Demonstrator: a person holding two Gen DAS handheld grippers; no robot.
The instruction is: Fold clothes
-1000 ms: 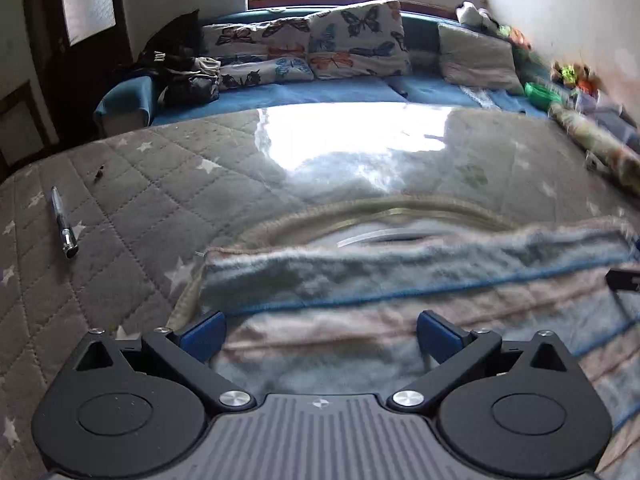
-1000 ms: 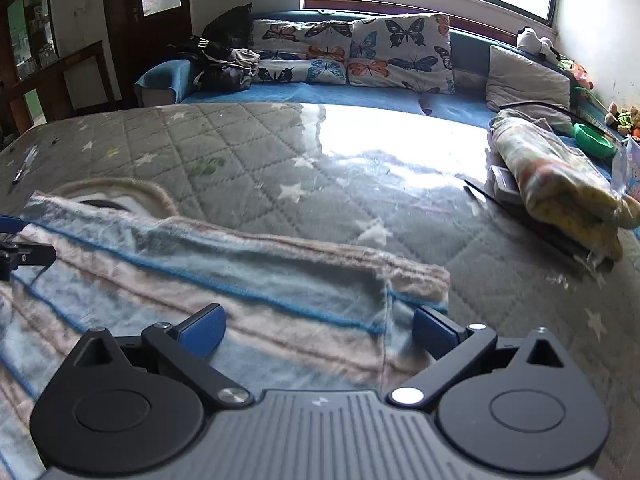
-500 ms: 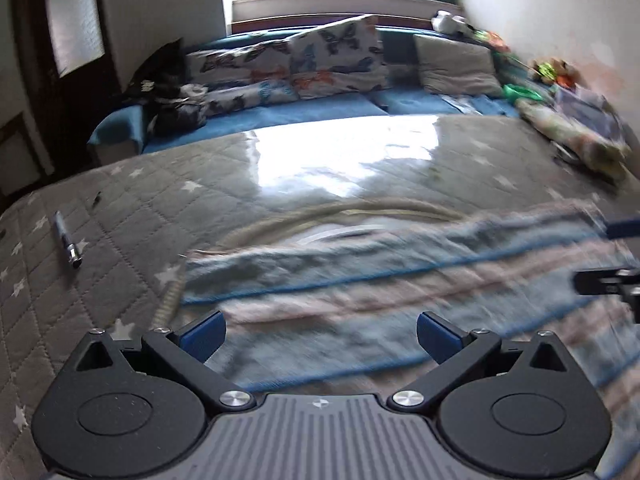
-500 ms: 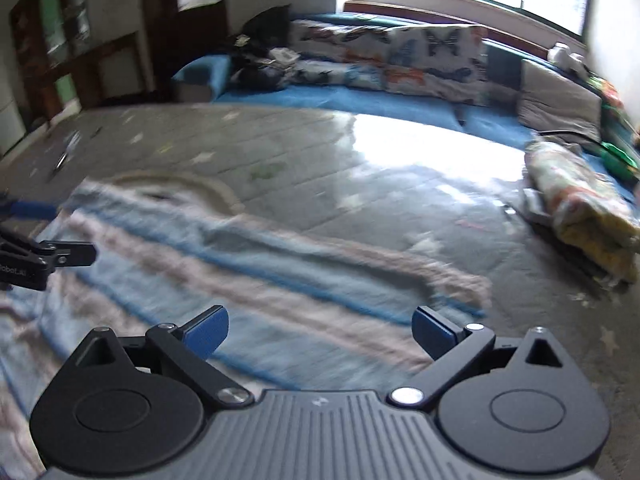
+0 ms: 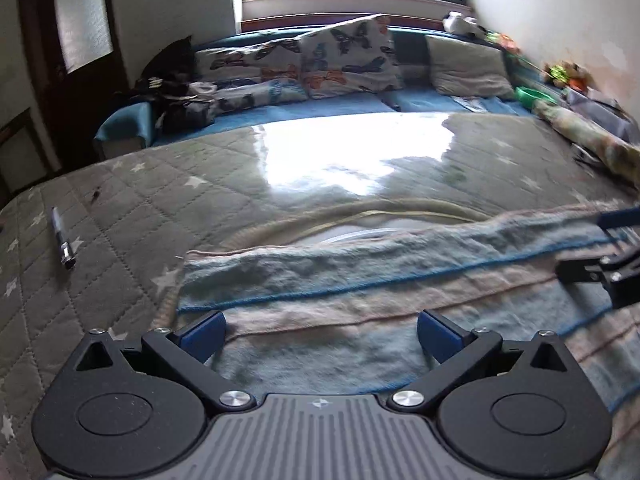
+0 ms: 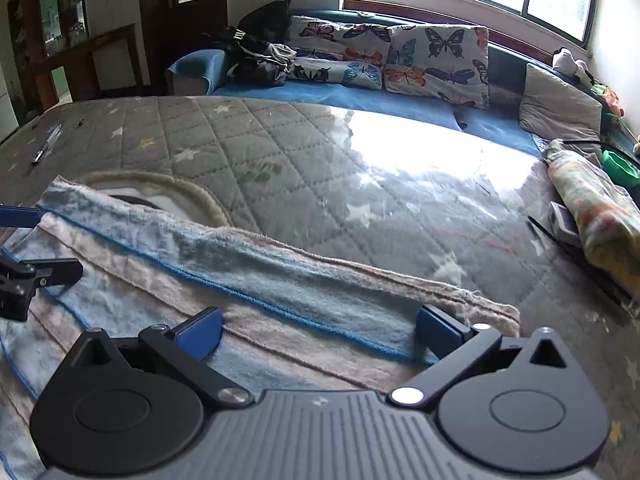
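Note:
A light blue and pink striped towel (image 5: 360, 280) lies folded over on the grey quilted mattress (image 5: 140, 200). It also shows in the right wrist view (image 6: 280, 292). A white garment with a beige rim (image 5: 360, 220) peeks out from under its far edge. My left gripper (image 5: 320, 332) is open and empty, above the towel's left part. My right gripper (image 6: 318, 330) is open and empty, above the towel's right end. Each gripper shows at the edge of the other's view.
A pen (image 5: 62, 240) lies on the mattress at the left. A rolled floral blanket (image 6: 596, 216) lies at the right edge. A blue sofa with butterfly cushions (image 6: 400, 56) and dark clothes (image 6: 260, 60) stands behind the mattress, under the window.
Both grippers have drawn back and shifted a little over the towel, staying open. The towel lies as before.

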